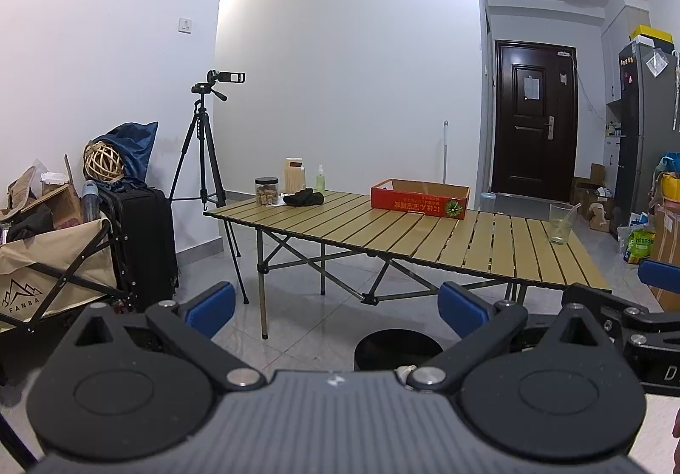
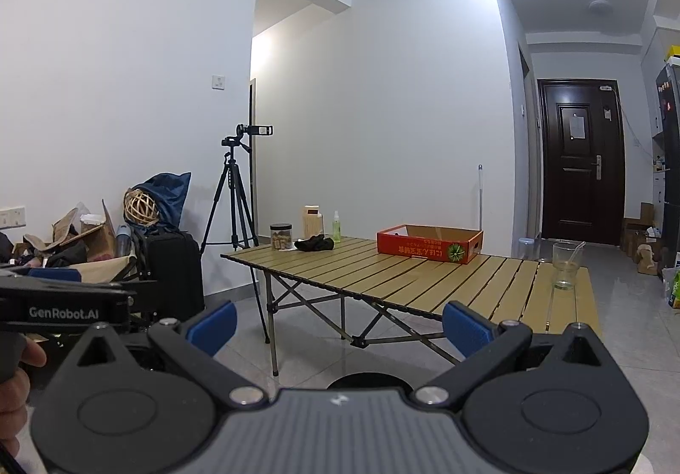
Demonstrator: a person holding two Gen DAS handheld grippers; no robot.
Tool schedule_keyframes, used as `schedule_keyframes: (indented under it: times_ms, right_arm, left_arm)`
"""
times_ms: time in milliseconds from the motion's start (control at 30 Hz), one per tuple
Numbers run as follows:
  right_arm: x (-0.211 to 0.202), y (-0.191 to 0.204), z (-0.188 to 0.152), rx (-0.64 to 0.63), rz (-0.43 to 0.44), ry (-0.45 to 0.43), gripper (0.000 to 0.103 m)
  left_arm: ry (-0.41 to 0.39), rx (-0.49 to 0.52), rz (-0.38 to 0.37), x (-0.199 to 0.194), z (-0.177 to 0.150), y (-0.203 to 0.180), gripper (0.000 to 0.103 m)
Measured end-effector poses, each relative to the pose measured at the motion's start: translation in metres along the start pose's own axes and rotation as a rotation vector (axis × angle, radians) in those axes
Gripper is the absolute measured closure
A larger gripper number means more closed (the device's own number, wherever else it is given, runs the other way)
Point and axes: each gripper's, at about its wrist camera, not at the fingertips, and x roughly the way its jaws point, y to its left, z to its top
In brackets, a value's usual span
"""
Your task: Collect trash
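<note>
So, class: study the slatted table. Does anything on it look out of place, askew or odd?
A dark crumpled cloth lies on the table among the jars at the far end. The red cardboard box sits open, its print upside down from here. Nothing looks spilled or broken.

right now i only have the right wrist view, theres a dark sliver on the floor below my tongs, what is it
Observer: The left wrist view shows it more fully: a round black bin on the floor, nearer to us than the table.
Operator: any trash by it
Observer: A small white crumpled scrap shows at the bin's near rim, right against the body of the left tongs. I can't tell whether it lies inside.
Operator: are the left tongs holding anything
Observer: No, they stand wide open with nothing between them.
</note>
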Motion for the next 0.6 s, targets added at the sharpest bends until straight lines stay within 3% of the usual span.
schedule_keyframes:
  times_ms: [600]
  right_arm:
    - [-0.0030,0.0004,-0.0018,0.003,0.017,-0.008,0.000]
  left_arm:
    - [0.000,0.012,0.008,0.0006,-0.0019,0.0073,0.000]
